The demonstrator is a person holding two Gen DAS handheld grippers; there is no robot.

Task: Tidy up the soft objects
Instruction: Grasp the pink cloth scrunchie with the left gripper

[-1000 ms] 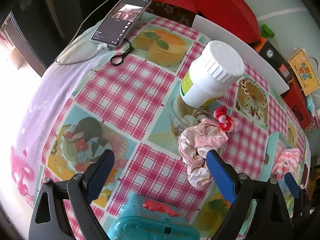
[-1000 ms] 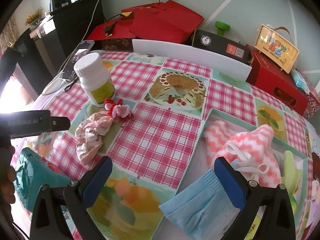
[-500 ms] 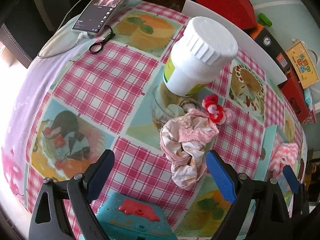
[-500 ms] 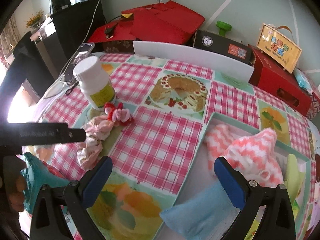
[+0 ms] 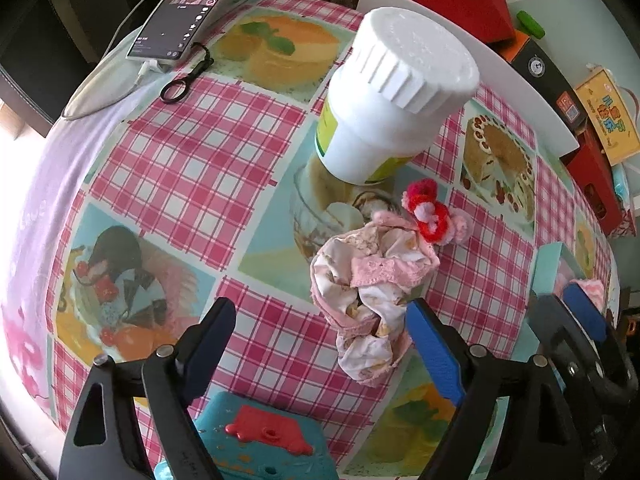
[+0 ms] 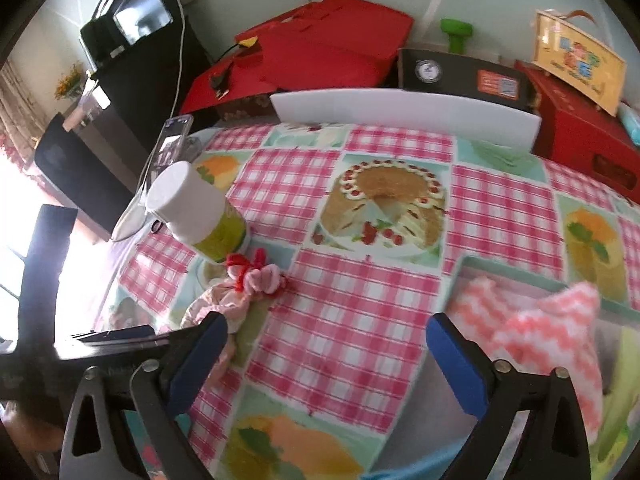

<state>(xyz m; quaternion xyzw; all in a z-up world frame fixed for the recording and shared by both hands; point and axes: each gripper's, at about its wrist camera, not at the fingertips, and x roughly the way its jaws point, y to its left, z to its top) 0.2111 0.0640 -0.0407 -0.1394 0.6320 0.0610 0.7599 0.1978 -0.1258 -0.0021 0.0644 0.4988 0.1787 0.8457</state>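
Note:
A crumpled pink-and-white cloth (image 5: 368, 280) lies on the checked tablecloth, just below a red-and-pink yarn bow (image 5: 428, 216). My left gripper (image 5: 320, 340) hangs over it pointing almost straight down. Its jaws are closing, with the cloth's lower end beside the right finger (image 5: 434, 350) and no pad pressing it. My right gripper (image 6: 328, 344) is open over bare tablecloth with nothing between its fingers. In the right wrist view the same cloth (image 6: 224, 300) and bow (image 6: 256, 276) sit at the left. A pink chevron cloth (image 6: 540, 320) lies in the teal tray (image 6: 460, 272) at the right.
A white bottle (image 5: 396, 92) with a ribbed cap stands right behind the bow. A teal toy box (image 5: 256, 440) sits under my left gripper. A phone (image 5: 188, 12) on a cable lies at the table's far left. Red boxes (image 6: 320, 44) and a white board line the back edge.
My left gripper has come down and forward toward the crumpled cloth and bottle, and its jaws have narrowed a little. The right gripper has swung left, so the blue mask has slipped from its view.

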